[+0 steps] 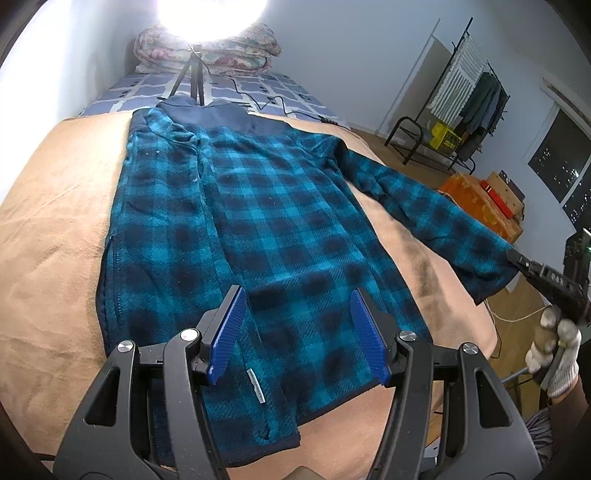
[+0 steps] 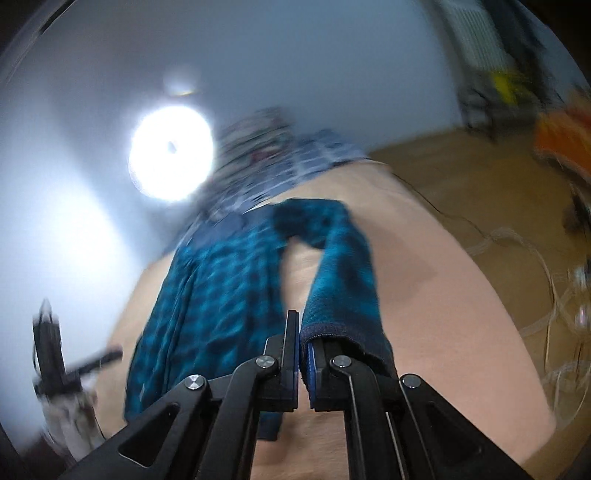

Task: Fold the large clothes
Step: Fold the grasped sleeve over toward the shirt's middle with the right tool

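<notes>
With our right gripper (image 2: 301, 354) clamped on the cuff of the blue-checked fleece jacket's (image 1: 258, 229) sleeve (image 2: 343, 273), its body lies leftward on the tan-covered bed (image 1: 55, 221), beneath our open, empty left gripper (image 1: 299, 332).

Fuzzy fleece plaid jacket (image 1: 258, 221), matt tan blanket (image 1: 55, 240), ribbed blue plastic pads (image 1: 227, 332)

Bright lamp (image 1: 212, 14) on tripod (image 1: 192, 77), folded quilts (image 1: 207, 50), clothes rack (image 1: 454, 96), orange box (image 1: 480, 205).

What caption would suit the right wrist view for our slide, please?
Right tool shut on the plaid jacket's sleeve cuff, above the tan blanket.
</notes>
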{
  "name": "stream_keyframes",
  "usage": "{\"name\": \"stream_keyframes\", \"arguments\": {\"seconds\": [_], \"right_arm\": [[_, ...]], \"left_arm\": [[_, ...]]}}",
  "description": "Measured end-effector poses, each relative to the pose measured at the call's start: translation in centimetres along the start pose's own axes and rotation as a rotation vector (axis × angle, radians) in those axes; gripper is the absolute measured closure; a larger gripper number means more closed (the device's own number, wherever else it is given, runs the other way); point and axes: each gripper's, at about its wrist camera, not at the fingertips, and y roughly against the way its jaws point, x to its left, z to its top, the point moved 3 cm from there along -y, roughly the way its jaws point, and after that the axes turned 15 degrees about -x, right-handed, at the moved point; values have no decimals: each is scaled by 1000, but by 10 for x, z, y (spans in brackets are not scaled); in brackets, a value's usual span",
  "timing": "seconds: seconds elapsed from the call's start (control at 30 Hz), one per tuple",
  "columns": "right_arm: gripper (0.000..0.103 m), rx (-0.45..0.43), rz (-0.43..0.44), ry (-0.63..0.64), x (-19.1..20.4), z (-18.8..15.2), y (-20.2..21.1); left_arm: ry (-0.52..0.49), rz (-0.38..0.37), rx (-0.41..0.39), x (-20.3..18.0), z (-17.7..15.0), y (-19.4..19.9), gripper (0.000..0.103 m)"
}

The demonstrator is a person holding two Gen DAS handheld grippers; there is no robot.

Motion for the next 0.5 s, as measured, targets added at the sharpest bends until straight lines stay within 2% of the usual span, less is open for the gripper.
{"name": "stream_keyframes", "arguments": {"seconds": [0.1,0.17,0.27,0.5], "right_arm": [[102,46,87,129,53,-14,-8],[102,88,143,173,78,-30,-14],[102,190,212,246,117,-63,-35],[100,402,298,372,163,-133,-61]], "left_arm": [[24,6,-9,4,3,2,42],[49,11,-11,8,4,4,42],[82,19,-14,14,4,6,42],[148,8,36,21,-10,1,42]]}}
